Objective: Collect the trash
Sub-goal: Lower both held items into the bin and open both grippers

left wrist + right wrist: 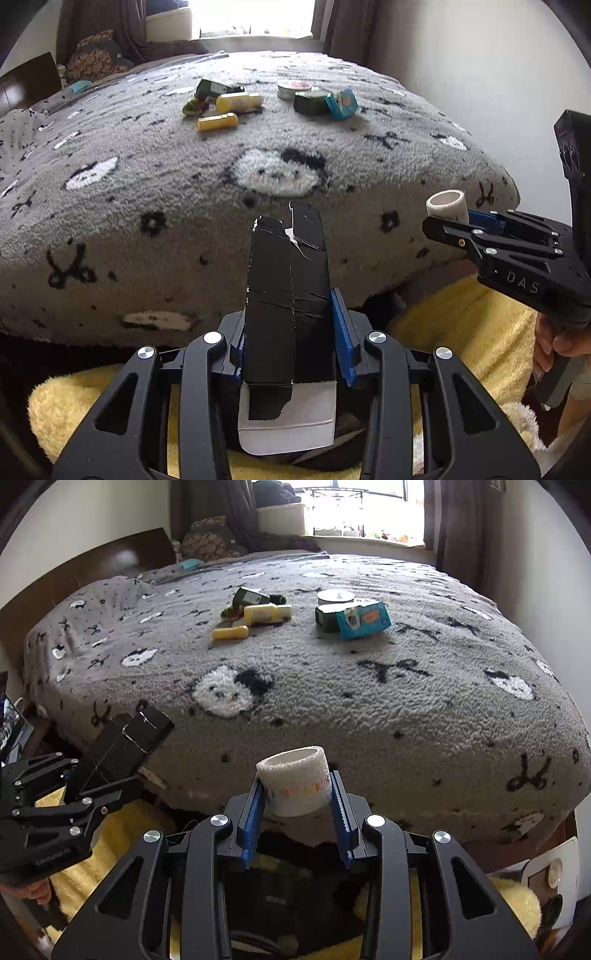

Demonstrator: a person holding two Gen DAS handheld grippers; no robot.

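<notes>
My left gripper is shut on a flattened black carton that sticks up between its blue pads, off the near edge of the bed. In the right wrist view this left gripper and the carton show at the left. My right gripper is shut on a white roll; from the left wrist view, that right gripper with its roll sits at the right. Far across the bed lie a yellow bottle, a yellow tube, a round tin and a teal packet.
A grey patterned blanket covers the bed. Below both grippers lies a yellow fluffy cloth. Two dark green boxes sit among the far items. A dark headboard stands at the left, a window behind.
</notes>
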